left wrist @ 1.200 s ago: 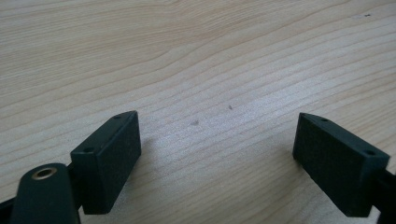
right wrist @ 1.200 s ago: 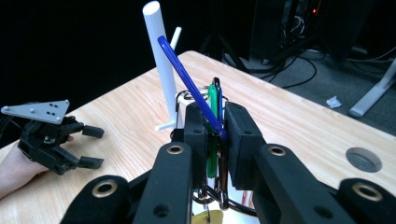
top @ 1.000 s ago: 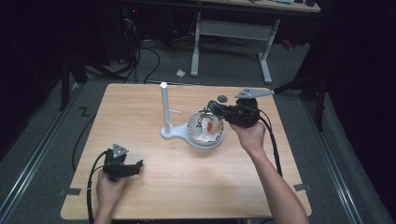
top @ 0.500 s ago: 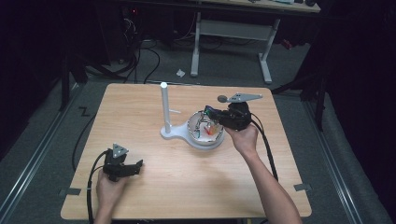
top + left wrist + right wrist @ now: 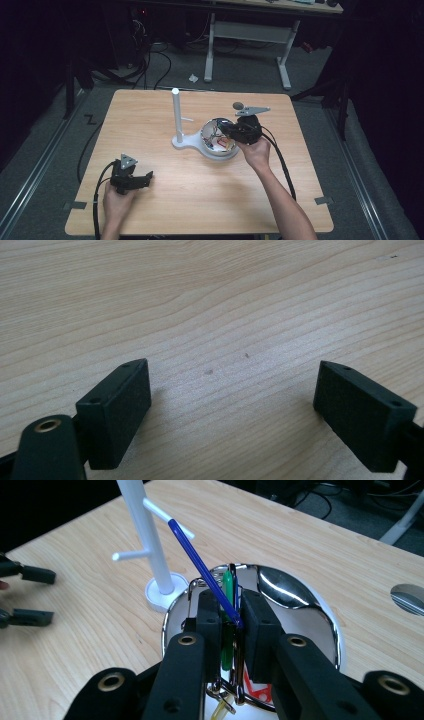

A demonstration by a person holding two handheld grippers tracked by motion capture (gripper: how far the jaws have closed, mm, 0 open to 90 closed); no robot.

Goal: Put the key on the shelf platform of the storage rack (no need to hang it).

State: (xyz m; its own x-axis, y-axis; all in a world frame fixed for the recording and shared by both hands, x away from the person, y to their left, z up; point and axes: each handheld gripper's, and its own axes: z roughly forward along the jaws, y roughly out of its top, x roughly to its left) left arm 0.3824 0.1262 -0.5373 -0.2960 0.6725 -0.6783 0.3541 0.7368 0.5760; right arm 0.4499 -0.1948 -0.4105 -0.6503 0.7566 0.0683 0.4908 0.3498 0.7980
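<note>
A shiny metal bowl (image 5: 207,131) (image 5: 287,587) sits on a white base near the table's middle and holds several small coloured pieces. My right gripper (image 5: 225,129) (image 5: 231,607) reaches into it from the right. Its jaws are shut on a thin blue piece (image 5: 200,560) that slants up and to the left out of them. A green piece (image 5: 228,582) stands just behind the jaws. Beside the bowl rises a white post with short pegs (image 5: 176,115) (image 5: 150,540). My left gripper (image 5: 145,177) (image 5: 232,410) rests open on bare wood at the front left, nothing between its pads.
A small grey disc (image 5: 238,105) (image 5: 407,597) lies on the table behind the bowl. The wooden table (image 5: 165,210) has bare surface across its front and left. Beyond the far edge are a desk frame and cables on the floor.
My right gripper has moved left from the bowl's right rim and in over the bowl. The left gripper has stayed where it was.
</note>
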